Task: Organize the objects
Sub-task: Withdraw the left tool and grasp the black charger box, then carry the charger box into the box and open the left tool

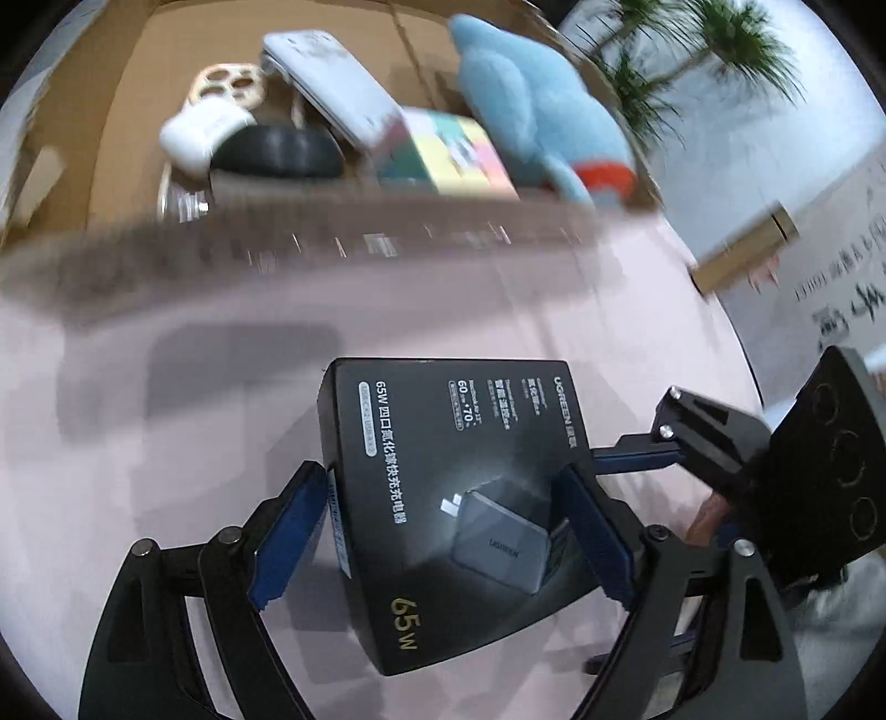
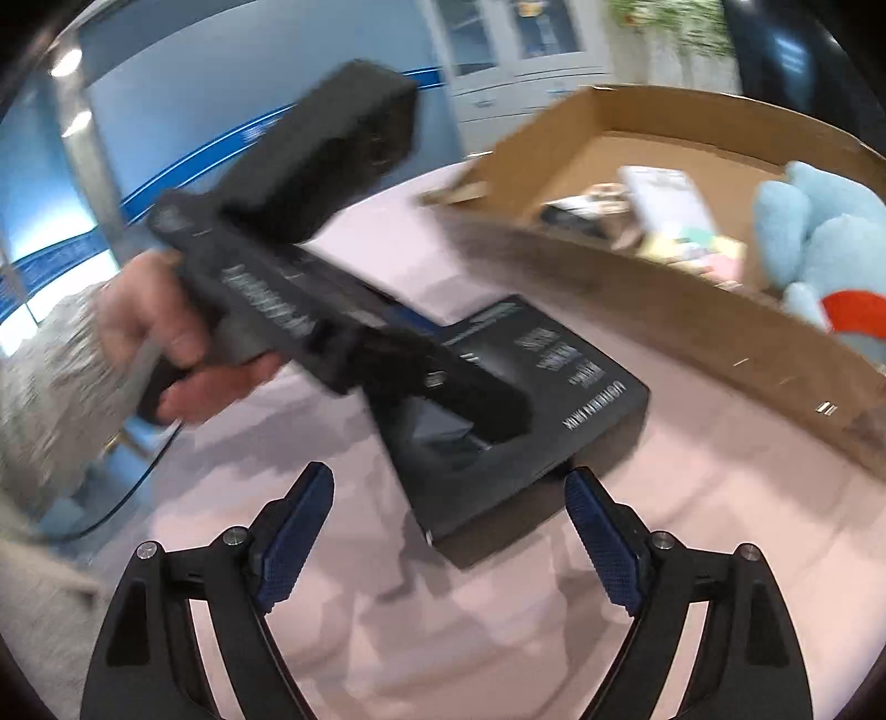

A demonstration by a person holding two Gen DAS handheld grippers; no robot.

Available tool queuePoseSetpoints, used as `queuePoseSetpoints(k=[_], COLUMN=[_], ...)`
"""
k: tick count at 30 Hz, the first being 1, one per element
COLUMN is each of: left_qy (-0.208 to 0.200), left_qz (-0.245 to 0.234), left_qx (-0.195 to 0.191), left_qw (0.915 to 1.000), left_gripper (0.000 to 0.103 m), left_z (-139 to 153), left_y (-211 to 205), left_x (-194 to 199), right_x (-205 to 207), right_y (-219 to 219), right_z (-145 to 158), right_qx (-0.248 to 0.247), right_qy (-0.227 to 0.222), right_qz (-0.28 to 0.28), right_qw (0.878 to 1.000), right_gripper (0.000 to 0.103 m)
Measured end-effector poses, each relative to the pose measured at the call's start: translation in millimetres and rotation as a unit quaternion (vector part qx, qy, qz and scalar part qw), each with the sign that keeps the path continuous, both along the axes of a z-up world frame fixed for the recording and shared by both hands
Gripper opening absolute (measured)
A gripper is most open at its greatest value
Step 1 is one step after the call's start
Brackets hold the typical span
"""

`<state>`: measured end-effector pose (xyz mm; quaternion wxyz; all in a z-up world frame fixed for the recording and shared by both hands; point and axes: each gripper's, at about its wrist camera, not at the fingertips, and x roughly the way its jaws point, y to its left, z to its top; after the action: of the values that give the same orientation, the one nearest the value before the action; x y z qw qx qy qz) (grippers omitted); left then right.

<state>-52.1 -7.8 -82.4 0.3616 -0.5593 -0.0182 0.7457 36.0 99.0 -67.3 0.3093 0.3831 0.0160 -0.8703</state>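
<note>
A black charger box [image 1: 443, 498] marked 65W sits between the blue pads of my left gripper [image 1: 446, 487], which is shut on its two sides just above the pink table cloth. In the right wrist view the same box [image 2: 554, 410] shows with my left gripper's body on it. My right gripper [image 2: 448, 487] is open and empty, just short of the box's near corner. Beyond stands an open cardboard box [image 1: 332, 243], also in the right wrist view [image 2: 692, 310].
Inside the cardboard box lie a blue plush toy [image 1: 531, 105], a white power bank [image 1: 332, 77], a colourful small box [image 1: 448, 155], a black round object [image 1: 277, 152], a white case [image 1: 205, 133] and a phone case [image 1: 227, 83]. A plant [image 1: 692, 50] stands behind.
</note>
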Motion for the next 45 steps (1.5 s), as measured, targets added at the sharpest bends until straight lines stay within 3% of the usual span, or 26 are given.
queuePoseSetpoints(k=[4,7,9,15,18,21,26,36,39,45], left_qy=[-0.014,-0.005,-0.003,-0.010,-0.012,0.000,0.012,0.020,0.012,-0.004], left_qz=[-0.016,-0.006,0.000,-0.005,-0.012,-0.010,-0.008,-0.003,0.002,0.013], left_qx=[0.009,0.004,0.009,0.012,0.011,0.002,-0.001,-0.003,-0.018,-0.006], left_qw=[0.9997,1.0000,1.0000,0.9999,0.9998,1.0000,0.9999,0.9998,0.9998,0.9999], left_gripper=[0.087,0.087,0.088,0.088,0.080,0.078,0.071,0.071,0.071,0.071], left_z=[-2.2,4.1,9.1,1.6,-2.3,-0.9,5.3,18.6,11.5,-0.1], left_y=[-10.1,-14.3,-16.9,-15.0,-7.8,-1.7,-12.7,-14.0,-12.6,-17.9], left_x=[13.1,8.5,2.9,-0.1,1.2,2.9,7.9,6.7,3.2,-3.5], right_x=[24.1,17.3,14.0,2.3,-1.8,-7.1,-7.0,-2.8,-5.0,-11.6], right_y=[-14.5,-2.7,0.7,-3.0,-6.2,-14.9,-13.7,-20.2,-27.8,-28.8], right_z=[-4.1,-0.3,0.6,-7.7,-12.6,-18.9,-15.5,1.3,-5.8,-20.2], right_qx=[0.037,0.038,0.049,0.064,0.077,0.106,0.092,0.104,0.124,0.128], right_qy=[0.022,0.023,0.030,0.017,0.019,0.018,0.023,0.051,0.049,0.040], right_qz=[0.007,-0.024,-0.032,-0.006,-0.006,-0.014,-0.027,-0.024,-0.019,-0.027], right_qw=[0.999,0.999,0.998,0.998,0.997,0.994,0.995,0.993,0.991,0.991], right_gripper=[0.087,0.087,0.093,0.097,0.097,0.099,0.097,0.093,0.089,0.087])
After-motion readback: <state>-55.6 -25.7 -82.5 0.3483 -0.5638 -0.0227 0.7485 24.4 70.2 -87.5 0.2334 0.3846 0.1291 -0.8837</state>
